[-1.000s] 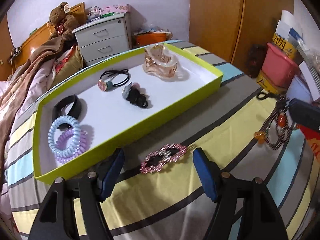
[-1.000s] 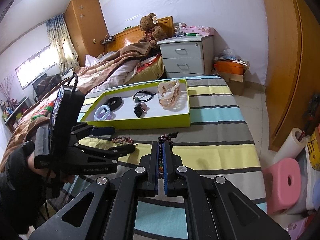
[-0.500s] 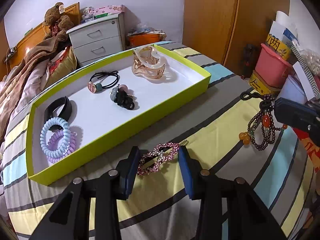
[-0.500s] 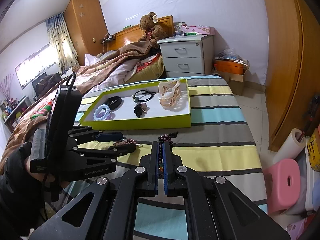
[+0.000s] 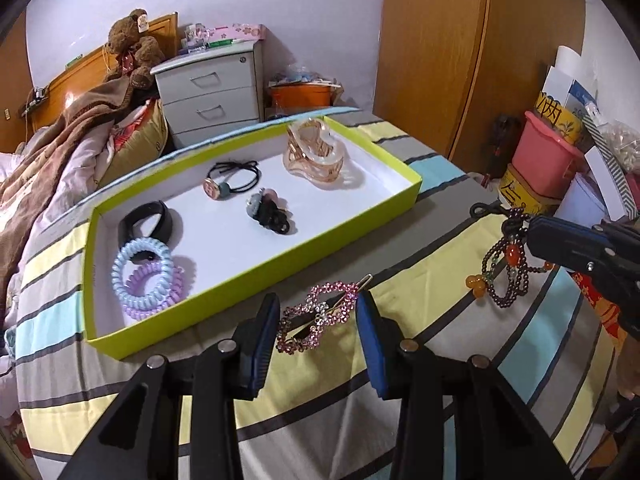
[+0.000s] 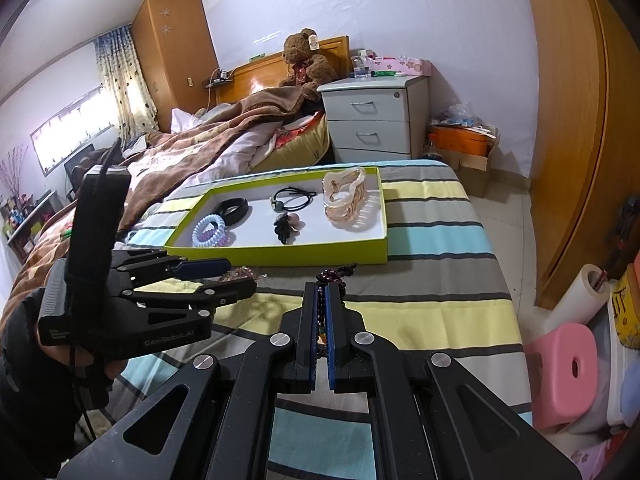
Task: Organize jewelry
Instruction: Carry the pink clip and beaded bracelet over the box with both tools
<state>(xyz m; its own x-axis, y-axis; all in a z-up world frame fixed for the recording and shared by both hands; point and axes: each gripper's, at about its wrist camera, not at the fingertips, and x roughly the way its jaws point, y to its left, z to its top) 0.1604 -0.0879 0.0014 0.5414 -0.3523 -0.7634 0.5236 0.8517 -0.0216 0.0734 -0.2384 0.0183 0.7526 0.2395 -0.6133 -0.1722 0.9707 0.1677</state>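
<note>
A pink rhinestone hair clip [image 5: 318, 318] lies on the striped bedspread between the open fingers of my left gripper [image 5: 320, 320], which does not touch it. My right gripper [image 6: 320, 292] is shut on a dark beaded bracelet with orange beads [image 5: 506, 268], held just above the bed at the right. The bracelet's beads also show past the right fingertips [image 6: 334, 274]. A lime green tray [image 5: 256, 268] beyond the clip holds coiled hair ties [image 5: 144, 274], a black band [image 5: 154, 220], elastic ties [image 5: 236, 182] and a large peach claw clip [image 5: 314, 154].
The tray's near wall stands just beyond my left fingertips. A grey nightstand [image 5: 212, 92] and rumpled brown blankets [image 5: 60, 148] lie behind. Pink bins and boxes [image 5: 544, 152] stand off the bed's right edge.
My left gripper has moved forward around the rhinestone clip and its fingers have narrowed on either side of it. The right gripper stays shut on the bracelet, nearly still.
</note>
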